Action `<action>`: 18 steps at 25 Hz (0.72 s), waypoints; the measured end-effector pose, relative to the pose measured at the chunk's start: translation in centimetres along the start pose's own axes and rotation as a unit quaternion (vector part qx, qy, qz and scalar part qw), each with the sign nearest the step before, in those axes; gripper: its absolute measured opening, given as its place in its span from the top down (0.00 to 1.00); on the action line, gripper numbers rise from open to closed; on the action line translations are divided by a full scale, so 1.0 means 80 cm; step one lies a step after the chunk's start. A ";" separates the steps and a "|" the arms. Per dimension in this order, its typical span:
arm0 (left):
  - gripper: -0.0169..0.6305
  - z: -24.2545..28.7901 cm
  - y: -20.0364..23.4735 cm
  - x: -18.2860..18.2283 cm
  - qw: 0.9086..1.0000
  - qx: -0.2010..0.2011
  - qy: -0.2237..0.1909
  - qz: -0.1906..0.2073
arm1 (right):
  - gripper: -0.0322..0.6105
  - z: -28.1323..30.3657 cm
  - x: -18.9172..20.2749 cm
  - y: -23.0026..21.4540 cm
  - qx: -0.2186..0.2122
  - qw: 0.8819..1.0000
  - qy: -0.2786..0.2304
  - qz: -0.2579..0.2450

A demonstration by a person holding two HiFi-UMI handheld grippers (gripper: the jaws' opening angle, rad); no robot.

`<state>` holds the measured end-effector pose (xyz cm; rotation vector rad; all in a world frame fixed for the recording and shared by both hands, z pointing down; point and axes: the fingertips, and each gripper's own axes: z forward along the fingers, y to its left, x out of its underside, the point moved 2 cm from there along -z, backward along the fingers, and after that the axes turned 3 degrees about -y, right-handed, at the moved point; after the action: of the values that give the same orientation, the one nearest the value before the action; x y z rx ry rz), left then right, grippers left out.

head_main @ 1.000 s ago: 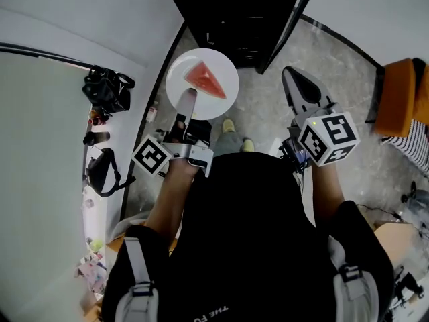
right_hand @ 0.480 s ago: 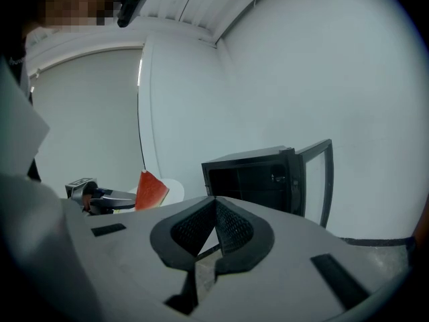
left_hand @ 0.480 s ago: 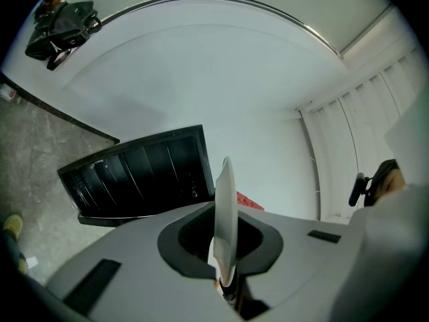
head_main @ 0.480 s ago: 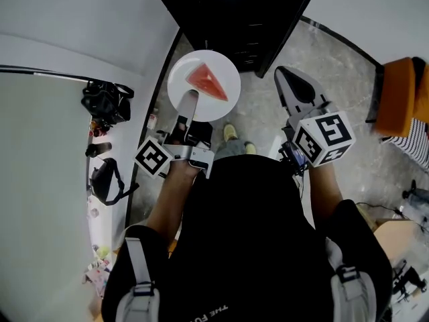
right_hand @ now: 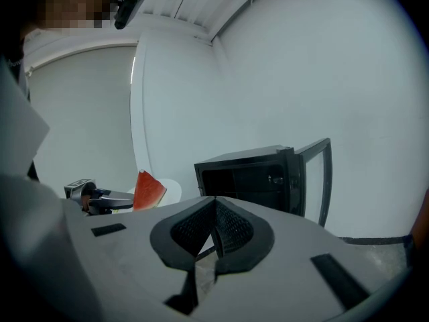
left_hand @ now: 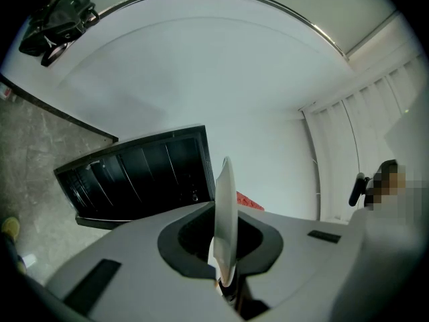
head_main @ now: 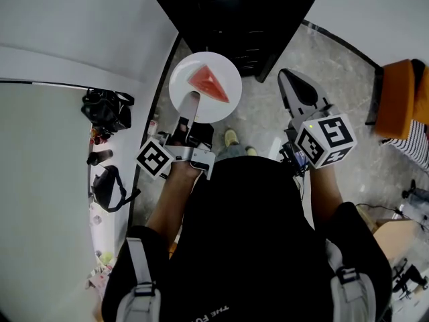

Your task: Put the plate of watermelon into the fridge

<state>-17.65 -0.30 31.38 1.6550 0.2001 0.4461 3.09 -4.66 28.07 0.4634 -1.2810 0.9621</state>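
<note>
A white plate (head_main: pixel 182 79) carries a red watermelon wedge (head_main: pixel 208 83). My left gripper (head_main: pixel 191 103) is shut on the plate's near rim and holds it level above the floor, just in front of the black fridge (head_main: pixel 234 12). In the left gripper view the plate (left_hand: pixel 224 206) stands edge-on between the jaws, with the watermelon (left_hand: pixel 249 202) behind it and the fridge (left_hand: pixel 141 176) beyond. My right gripper (head_main: pixel 295 86) is shut and empty, to the right of the plate. The right gripper view shows the right gripper (right_hand: pixel 213 230), the watermelon (right_hand: pixel 149 190) and the fridge's open door (right_hand: pixel 325 173).
A black bag (head_main: pixel 106 106) and small items lie on a white surface at the left. An orange chair (head_main: pixel 399 96) stands at the right on the grey stone floor. The person's shoes (head_main: pixel 231 138) are just below the plate.
Both grippers and the plate have advanced toward the fridge, which now fills more of the top of the head view. The grip on the plate is unchanged.
</note>
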 end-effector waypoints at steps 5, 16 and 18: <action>0.95 0.005 -0.001 -0.002 1.000 0.007 0.005 0.004 | 0.94 0.001 0.000 -0.001 0.004 1.000 -0.004 0.000; 0.95 0.010 0.000 -0.003 1.000 0.014 0.008 0.009 | 0.94 0.010 0.003 -0.001 -0.001 1.000 -0.010 -0.005; 0.95 0.011 0.001 -0.003 1.000 0.014 0.011 0.008 | 0.94 0.009 0.002 -0.002 -0.001 1.000 -0.013 -0.006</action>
<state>-17.51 -1.20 31.38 1.6819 0.2095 0.4754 2.78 -5.26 28.48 0.4831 -1.3016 0.9479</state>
